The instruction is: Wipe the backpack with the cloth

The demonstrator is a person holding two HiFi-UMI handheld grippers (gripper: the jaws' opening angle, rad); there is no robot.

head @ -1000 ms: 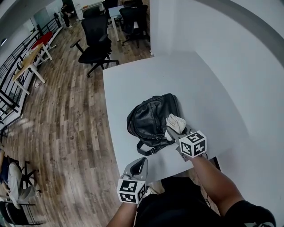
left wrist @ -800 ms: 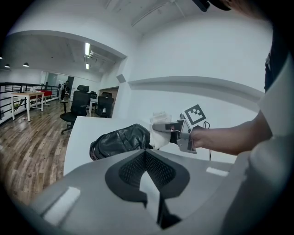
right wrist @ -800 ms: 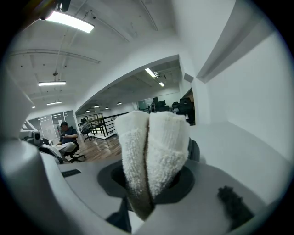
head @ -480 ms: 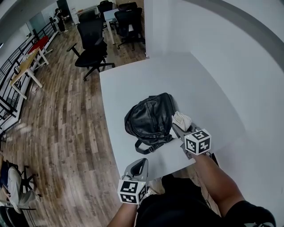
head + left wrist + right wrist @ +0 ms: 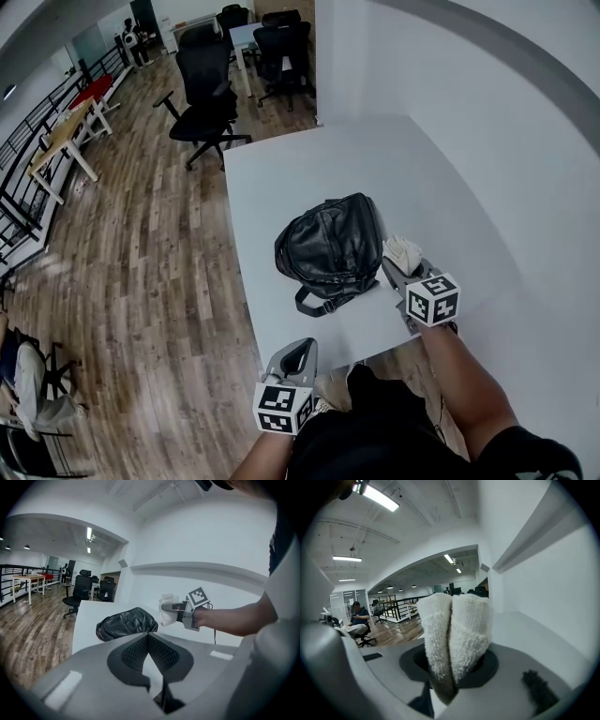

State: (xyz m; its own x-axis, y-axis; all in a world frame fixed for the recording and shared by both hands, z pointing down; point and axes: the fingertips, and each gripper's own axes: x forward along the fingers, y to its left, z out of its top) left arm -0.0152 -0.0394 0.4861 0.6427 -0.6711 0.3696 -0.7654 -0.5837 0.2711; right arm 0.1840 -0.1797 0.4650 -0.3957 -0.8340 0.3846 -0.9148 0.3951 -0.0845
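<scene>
The left gripper [image 5: 298, 352] hangs off the table's near edge, its ribbed jaws pressed together on nothing. The right gripper [image 5: 401, 272] pinches a folded white terry cloth [image 5: 403, 251] just beside the backpack [image 5: 330, 246]. The backpack is a rounded bag of creased black leather lying on the smooth white table [image 5: 375, 159]. Beyond, black office chairs [image 5: 208, 94] stand on a wood-plank floor [image 5: 141, 234].
</scene>
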